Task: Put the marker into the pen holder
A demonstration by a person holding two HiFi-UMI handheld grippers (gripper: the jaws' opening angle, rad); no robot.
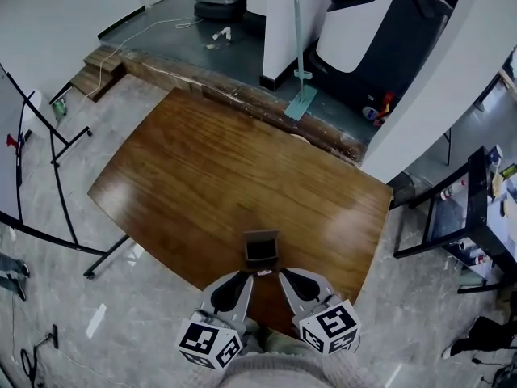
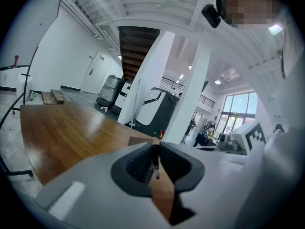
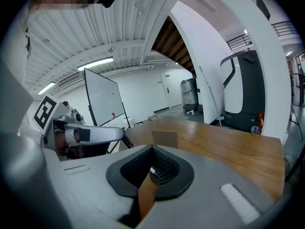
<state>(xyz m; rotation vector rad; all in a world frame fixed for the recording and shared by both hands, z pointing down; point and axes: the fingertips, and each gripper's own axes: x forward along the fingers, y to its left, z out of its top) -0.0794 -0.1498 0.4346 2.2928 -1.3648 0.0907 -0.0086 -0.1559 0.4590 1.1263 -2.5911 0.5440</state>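
— Left gripper (image 2: 155, 151) is pinching the marker (image 2: 155, 160) between narrow jaws, gripping the dark barrel with its pale end pointing back toward the camera. What's worrying you?

— Right gripper (image 3: 152, 151) is crowding the same spot. Its jaws are sitting almost together, and a small pale tip is showing between the pads. I'm reading that as the marker's other end, though I'm not certain. If both are tugging on it at once, it's risking twisting or popping loose.

— And the pen holder (image 1: 262, 249)?

— It's standing upright on the table (image 1: 202, 168), just beyond the two gripper tips, near the edge closest to the person. The marker is hovering just short of it, not inside yet.

— So the drop is looking easy.

— Not quite. The opening is looking small, and as far as I'm judging from the head view, the marker is lying crosswise rather than pointing down into it. Let go like that, and it's likely landing on the rim or the tabletop and rolling off the near edge.

— Anything else?

— The holder is looking light. A jaw bumping it while the marker is being tilted is risking tipping it or shoving it away. One gripper needs to be letting go cleanly before the other is lowering the marker in.
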